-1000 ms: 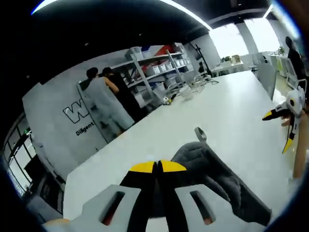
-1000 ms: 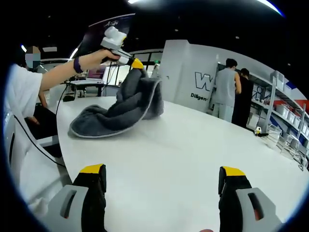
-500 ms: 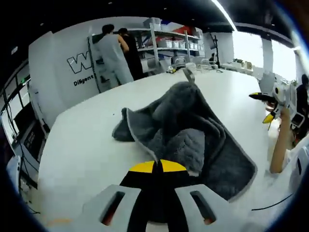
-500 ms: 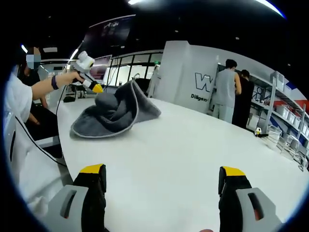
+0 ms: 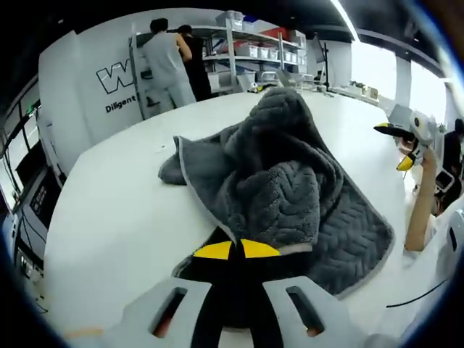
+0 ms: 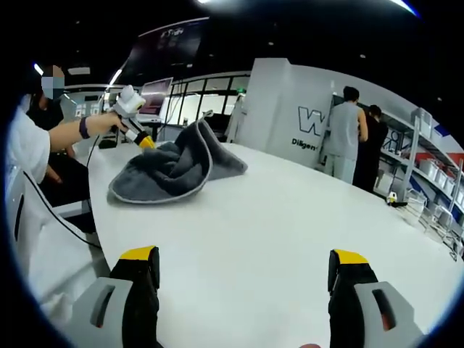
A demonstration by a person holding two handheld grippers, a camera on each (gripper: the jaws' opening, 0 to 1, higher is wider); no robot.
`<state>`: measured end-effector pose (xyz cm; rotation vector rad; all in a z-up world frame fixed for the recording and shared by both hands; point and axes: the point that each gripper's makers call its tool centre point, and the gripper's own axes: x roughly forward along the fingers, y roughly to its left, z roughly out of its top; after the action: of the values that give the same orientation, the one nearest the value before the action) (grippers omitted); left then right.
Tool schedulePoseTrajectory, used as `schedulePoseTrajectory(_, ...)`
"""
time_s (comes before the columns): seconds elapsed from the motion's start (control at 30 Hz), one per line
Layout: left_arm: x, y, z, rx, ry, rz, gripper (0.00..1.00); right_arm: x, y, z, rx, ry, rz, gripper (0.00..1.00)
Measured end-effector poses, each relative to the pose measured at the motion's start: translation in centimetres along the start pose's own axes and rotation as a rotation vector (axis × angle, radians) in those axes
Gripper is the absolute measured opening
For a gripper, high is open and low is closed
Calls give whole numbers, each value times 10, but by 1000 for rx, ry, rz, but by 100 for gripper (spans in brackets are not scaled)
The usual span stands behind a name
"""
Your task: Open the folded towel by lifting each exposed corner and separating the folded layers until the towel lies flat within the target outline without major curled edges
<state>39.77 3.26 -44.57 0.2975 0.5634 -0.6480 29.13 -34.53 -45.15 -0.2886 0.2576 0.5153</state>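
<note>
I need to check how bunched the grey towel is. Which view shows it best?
The left gripper view: the towel lies close ahead, its folds and pale edging plain, the left gripper shut on its edge. The right gripper view shows it small and far across the table.

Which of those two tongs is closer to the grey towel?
Left. The left tongs sit at the grey towel edge, shut on it; the right tongs hang open, far across the table.

Grey grippers (image 6: 243,279), black jaws with yellow tips, white sleeve (image 6: 25,145)
</note>
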Motion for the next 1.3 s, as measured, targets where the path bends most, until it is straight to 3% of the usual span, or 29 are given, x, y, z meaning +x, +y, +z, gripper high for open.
schedulePoseTrajectory(0.17,-17,4,17,-31,-79,-10,6,-2,-3,-1,12,-2,-11,99)
schedulePoseTrajectory(0.3,-31,13,34,-34,-175,8,19,-2,-3,-2,15,-1,-15,99)
schedulePoseTrajectory(0.47,-41,11,47,2,-252,-3,30,-1,-2,-2,17,1,-18,99)
schedulePoseTrajectory(0.67,-48,0,75,26,-433,-66,62,7,5,0,4,12,-2,99)
schedulePoseTrajectory(0.73,-47,-1,75,24,-435,-64,72,10,7,1,-2,18,2,99)
schedulePoseTrajectory(0.83,-44,3,77,18,-435,-64,79,14,13,4,-20,21,15,99)
schedulePoseTrajectory(1.03,-30,-1,82,109,-477,-96,98,26,27,21,-21,-23,75,98)
schedulePoseTrajectory(1.17,-19,-5,78,178,-467,-118,99,42,44,16,-42,33,193,97)
schedulePoseTrajectory(1.3,-8,-3,77,214,-466,-124,99,53,42,32,9,10,289,95)
